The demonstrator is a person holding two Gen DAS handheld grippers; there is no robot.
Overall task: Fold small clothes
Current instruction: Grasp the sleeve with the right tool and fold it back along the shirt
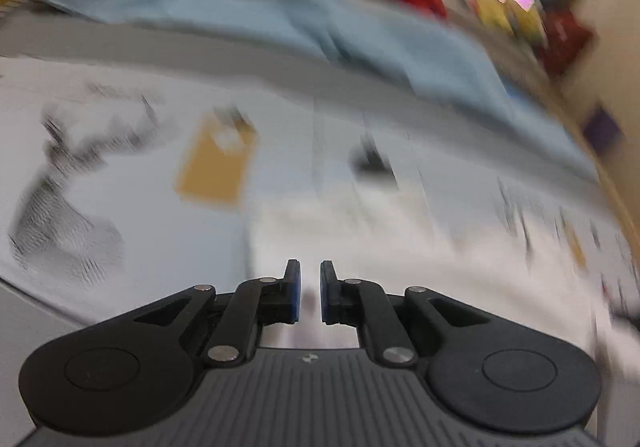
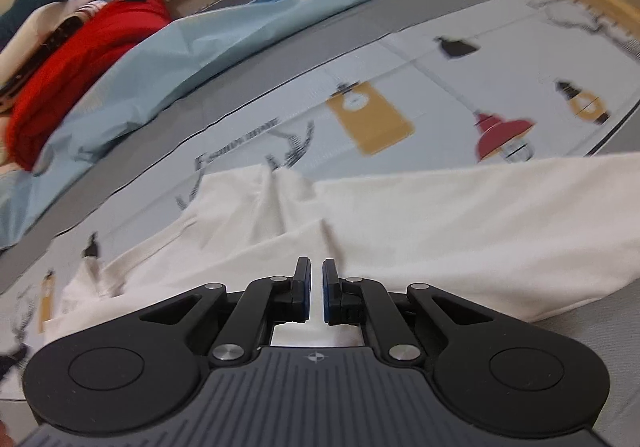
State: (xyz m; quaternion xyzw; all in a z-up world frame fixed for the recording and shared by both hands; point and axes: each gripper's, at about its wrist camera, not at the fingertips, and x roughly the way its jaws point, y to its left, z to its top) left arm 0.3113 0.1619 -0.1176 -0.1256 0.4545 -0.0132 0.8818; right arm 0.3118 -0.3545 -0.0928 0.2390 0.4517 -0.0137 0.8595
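Barely parted fingers [image 2: 303, 279], empty, over white garment [image 2: 440, 215]

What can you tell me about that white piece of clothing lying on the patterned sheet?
The white garment looks like soft, plain cotton, with no print visible. It lies mostly flat on the patterned sheet, spread wide across the right wrist view, with raised wrinkles near its far edge and a seamed or hemmed edge showing at the left. Its right end reaches onto the grey surface. The right gripper sits just over it, jaws nearly closed with a narrow gap and no cloth visibly pinched. The left wrist view is too blurred to add more.
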